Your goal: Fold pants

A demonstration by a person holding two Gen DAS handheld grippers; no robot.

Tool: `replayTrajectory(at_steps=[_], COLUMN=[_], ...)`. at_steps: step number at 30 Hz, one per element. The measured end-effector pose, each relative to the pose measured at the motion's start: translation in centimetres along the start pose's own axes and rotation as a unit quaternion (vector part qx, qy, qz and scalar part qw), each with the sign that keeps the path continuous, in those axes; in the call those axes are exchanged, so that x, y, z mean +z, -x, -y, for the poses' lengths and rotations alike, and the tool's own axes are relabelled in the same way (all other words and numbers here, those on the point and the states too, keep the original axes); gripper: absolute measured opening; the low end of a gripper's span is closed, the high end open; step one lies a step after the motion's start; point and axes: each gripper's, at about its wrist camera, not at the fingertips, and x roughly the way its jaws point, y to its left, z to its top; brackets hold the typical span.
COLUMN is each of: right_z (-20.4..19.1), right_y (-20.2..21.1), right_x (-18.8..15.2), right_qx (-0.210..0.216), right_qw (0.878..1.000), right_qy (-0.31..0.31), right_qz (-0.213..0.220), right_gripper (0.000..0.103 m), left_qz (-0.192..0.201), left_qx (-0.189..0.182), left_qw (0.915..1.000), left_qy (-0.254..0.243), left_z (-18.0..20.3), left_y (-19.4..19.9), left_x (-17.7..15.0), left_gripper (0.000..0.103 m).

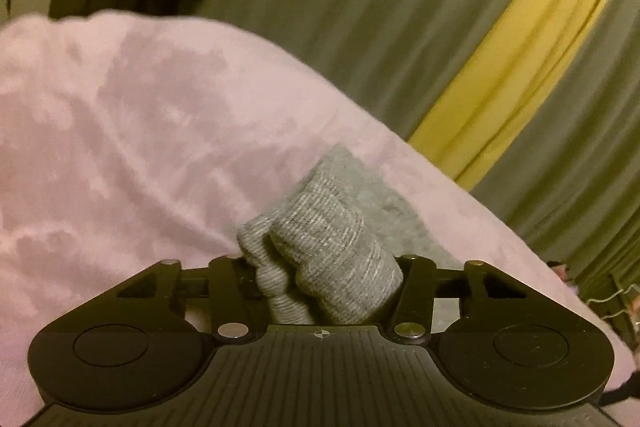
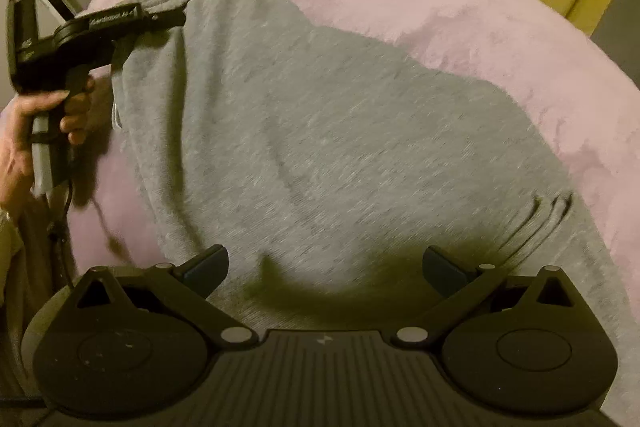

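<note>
Left wrist view is taken first: the left gripper (image 1: 320, 279) is seen clenched on a bunched, ribbed band of the grey pants (image 1: 320, 251), which fills the gap between the two jaws, so the cloth is judged to be grasped. From this camera the band runs toward 1 o'clock over the pink blanket (image 1: 120, 127), and grey and yellow curtains (image 1: 500, 47) are seen behind. In the right wrist view the same left gripper (image 2: 160, 19) is found at 10 o'clock, carried by the person's hand (image 2: 36, 123), at the ribbed edge of the pants (image 2: 320, 131), which are spread flat across the pink blanket (image 2: 440, 7). The right gripper (image 2: 324, 269) is held above the near part of the cloth with its jaws wide apart; nothing is grasped, and whether the fingertips touch the fabric cannot be told. The step in hand is judged to be the taking of two corners before a fold. For the next move, a closing of the right gripper on the near edge is probably needed, so both ends can be lifted together.
</note>
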Motion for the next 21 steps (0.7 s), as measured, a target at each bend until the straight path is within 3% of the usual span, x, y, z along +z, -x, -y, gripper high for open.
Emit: replayTrajectory(at_steps=[4, 8, 12, 16, 19, 21], right_z=[0.9, 2.7, 4.3, 5.4, 6.5, 7.0], right_y=[1.7, 4.8, 8.3, 10.8, 10.3, 9.0], right_x=[1.0, 3.1, 5.4, 6.9, 7.6, 7.0], right_qx=[-0.007, 0.011, 0.057, 0.120, 0.119, 0.105], right_qw=[0.999, 0.995, 0.987, 0.976, 0.974, 0.975], right_qy=[-0.019, -0.077, -0.130, -0.167, -0.188, -0.197], right_qz=[0.025, 0.055, 0.071, 0.067, 0.032, -0.002], right_gripper=[0.103, 0.103, 0.103, 0.103, 0.103, 0.103], left_qz=[0.040, 0.063, 0.076, 0.059, 0.038, 0.030], left_qx=[0.002, -0.024, -0.057, -0.091, -0.109, -0.119], left_qw=[0.9982, 0.9911, 0.9768, 0.9576, 0.9432, 0.9289], left_qy=[-0.045, -0.114, -0.192, -0.267, -0.311, -0.350], left_z=[4.3, 10.1, 16.9, 22.6, 25.8, 27.5], left_y=[2.9, 6.3, 8.9, 9.8, 10.0, 10.4], left_x=[-0.2, -0.9, -3.1, -7.1, -10.3, -12.6], left_gripper=[0.050, 0.049, 0.049, 0.050, 0.050, 0.050])
